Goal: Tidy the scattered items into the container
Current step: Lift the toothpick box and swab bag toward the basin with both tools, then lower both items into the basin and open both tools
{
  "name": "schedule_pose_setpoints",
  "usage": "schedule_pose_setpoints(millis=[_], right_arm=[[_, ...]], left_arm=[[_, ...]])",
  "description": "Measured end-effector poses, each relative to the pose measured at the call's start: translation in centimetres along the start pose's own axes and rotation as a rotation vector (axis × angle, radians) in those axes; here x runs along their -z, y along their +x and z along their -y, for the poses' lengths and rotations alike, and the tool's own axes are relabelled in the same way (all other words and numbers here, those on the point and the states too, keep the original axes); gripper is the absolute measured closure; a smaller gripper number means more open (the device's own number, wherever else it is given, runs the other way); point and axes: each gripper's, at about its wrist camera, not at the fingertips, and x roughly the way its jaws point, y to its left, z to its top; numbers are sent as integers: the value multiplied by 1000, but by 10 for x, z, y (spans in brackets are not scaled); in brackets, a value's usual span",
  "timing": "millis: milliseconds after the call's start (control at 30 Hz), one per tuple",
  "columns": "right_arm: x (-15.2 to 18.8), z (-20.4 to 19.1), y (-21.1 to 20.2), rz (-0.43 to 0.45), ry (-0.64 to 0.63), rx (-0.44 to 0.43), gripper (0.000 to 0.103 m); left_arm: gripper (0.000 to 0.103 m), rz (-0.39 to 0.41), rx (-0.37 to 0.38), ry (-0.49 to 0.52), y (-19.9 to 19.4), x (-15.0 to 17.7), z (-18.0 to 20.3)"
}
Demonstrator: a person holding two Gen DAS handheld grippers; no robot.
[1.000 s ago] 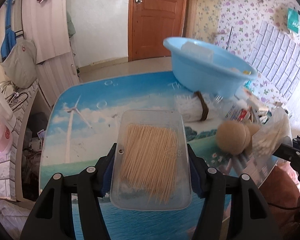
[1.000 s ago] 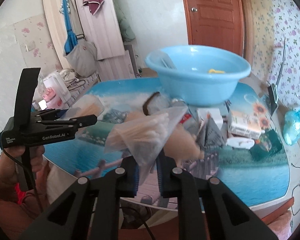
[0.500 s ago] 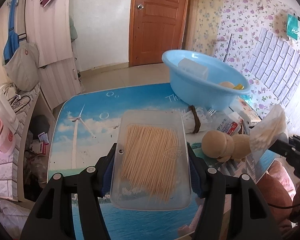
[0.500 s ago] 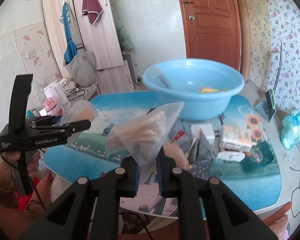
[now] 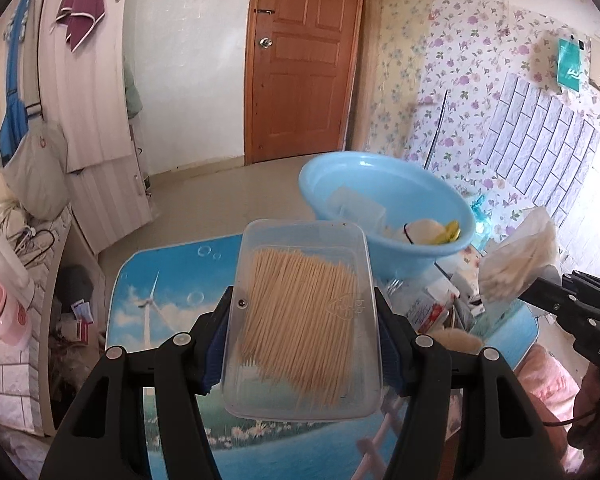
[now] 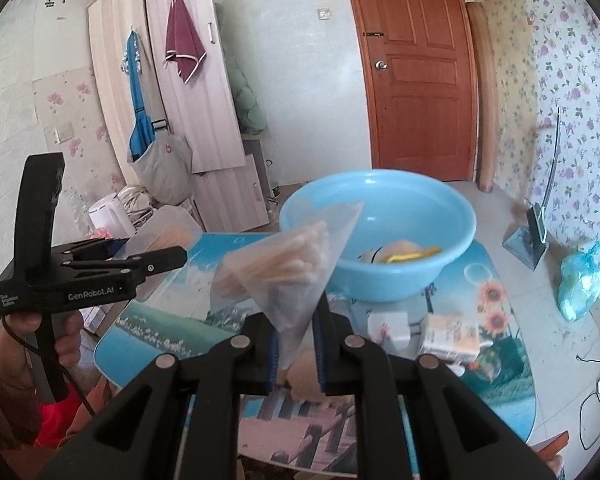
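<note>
Over the last second both grippers have risen above the table with the printed landscape top (image 5: 168, 296), so each wrist view now looks down into the light blue plastic basin (image 5: 384, 216) rather than at its outer wall. The left gripper (image 5: 302, 344), clamped on the clear rectangular plastic box of toothpicks (image 5: 302, 316), has come closer to the basin, whose rim now sits just past the box's far edge. The right gripper (image 6: 296, 354), pinching the clear plastic bag of cotton swabs (image 6: 284, 276), has lifted so the bag's top corner now overlaps the basin's near rim.
</note>
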Motion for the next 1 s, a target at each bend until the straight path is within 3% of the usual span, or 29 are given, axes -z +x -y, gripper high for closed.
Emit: schedule_pose_setpoints(millis=[567, 1000], right_arm=[[-16, 53, 37, 9, 63, 26, 89], [-37, 86, 75, 7, 85, 34, 89]], left_arm=[[42, -29, 5, 41, 41, -36, 30], [42, -19, 49, 89, 74, -73, 60]])
